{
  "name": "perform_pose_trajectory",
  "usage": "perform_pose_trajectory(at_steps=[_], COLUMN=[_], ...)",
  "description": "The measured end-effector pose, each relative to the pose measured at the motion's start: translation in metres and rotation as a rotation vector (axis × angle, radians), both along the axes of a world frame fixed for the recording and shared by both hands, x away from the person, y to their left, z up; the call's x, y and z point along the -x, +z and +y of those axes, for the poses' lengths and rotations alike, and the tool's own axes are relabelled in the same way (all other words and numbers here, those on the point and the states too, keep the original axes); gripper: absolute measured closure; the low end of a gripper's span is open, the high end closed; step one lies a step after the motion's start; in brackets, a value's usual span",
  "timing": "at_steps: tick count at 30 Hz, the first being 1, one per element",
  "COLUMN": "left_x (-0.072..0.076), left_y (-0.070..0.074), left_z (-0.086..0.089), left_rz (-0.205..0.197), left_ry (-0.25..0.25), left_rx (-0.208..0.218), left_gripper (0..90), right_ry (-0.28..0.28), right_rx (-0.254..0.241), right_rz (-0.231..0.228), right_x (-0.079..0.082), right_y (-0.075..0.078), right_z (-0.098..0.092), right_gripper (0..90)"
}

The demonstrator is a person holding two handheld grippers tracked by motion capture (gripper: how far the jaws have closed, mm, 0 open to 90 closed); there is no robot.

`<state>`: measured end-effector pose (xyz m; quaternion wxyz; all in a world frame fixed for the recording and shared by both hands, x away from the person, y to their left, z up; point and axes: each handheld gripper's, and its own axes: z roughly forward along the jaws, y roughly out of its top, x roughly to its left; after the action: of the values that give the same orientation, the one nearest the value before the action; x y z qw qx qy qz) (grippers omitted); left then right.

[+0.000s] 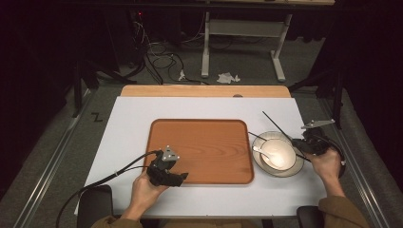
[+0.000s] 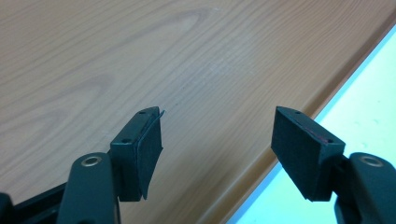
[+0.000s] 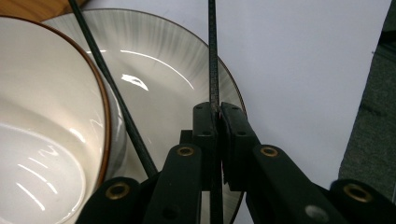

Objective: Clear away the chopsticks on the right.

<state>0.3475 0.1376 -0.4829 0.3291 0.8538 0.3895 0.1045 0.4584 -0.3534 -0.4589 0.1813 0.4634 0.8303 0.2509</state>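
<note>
A cream bowl [image 1: 278, 153] with a white spoon [image 1: 260, 152] in it stands on a grey plate [image 1: 297, 168], right of a wooden tray [image 1: 204, 147]. My right gripper [image 1: 304, 145] is at the plate's right rim. In the right gripper view the right gripper [image 3: 216, 114] is shut on a thin black chopstick [image 3: 212, 56] that runs straight ahead over the plate [image 3: 159, 60]. A second chopstick [image 3: 107, 74] slants between the bowl [image 3: 42, 116] and the plate. My left gripper [image 1: 178, 178] hovers at the tray's near edge; the left gripper [image 2: 217, 135] is open with nothing between its pads.
The tray [image 2: 116, 60] is bare wood, and lies on a white table cover [image 1: 133, 123]. A wooden board [image 1: 204, 91] borders the cover's far side. Metal rails [image 1: 52, 161] run along both table sides. Cables and a frame stand on the floor beyond.
</note>
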Motion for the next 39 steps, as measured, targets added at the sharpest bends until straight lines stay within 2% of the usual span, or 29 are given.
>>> perform_pose_trajectory(at_steps=[5,11,19,21,27,28,33,35,36,37,39], left_x=[-0.001,0.000,0.001,0.001,0.000,0.001,0.001,0.000,0.000,0.001,0.001], left_y=[0.000,0.001,0.000,0.000,0.000,0.000,0.000,0.000,0.000,0.001,0.001], left_z=[0.000,0.001,0.000,0.000,0.000,0.000,0.000,0.000,0.000,0.000,0.001], left_rz=[0.002,-0.004,0.002,0.002,0.003,0.001,0.000,0.002,0.003,-0.001,-0.004], left_ry=[-0.002,-0.003,-0.004,-0.002,-0.003,-0.002,-0.001,-0.004,-0.003,-0.002,-0.002], left_rx=[-0.001,-0.003,-0.004,-0.002,-0.002,-0.001,-0.002,-0.005,-0.003,-0.002,-0.003], left_gripper=[33.3,33.2,33.2,33.2,33.2,33.2,33.2,33.2,33.2,33.2,33.2], right_ry=[0.023,0.030,0.067,0.088,0.128,0.135,0.164,0.199,0.199,0.220,0.239], right_rx=[-0.015,-0.036,-0.057,-0.051,-0.062,-0.053,-0.071,-0.078,-0.078,-0.073,-0.071], right_rz=[-0.047,-0.064,-0.105,-0.118,-0.112,-0.109,-0.112,-0.116,-0.116,-0.113,-0.115], right_x=[0.007,0.012,0.026,0.033,0.042,0.044,0.054,0.061,0.061,0.067,0.069], right_y=[0.013,0.023,0.040,0.046,0.054,0.055,0.062,0.066,0.066,0.068,0.068], right_z=[0.004,0.010,0.028,0.037,0.053,0.056,0.070,0.081,0.081,0.090,0.095], right_gripper=[86.5,86.5,86.5,86.5,86.5,86.5,86.5,86.4,86.4,86.4,86.4])
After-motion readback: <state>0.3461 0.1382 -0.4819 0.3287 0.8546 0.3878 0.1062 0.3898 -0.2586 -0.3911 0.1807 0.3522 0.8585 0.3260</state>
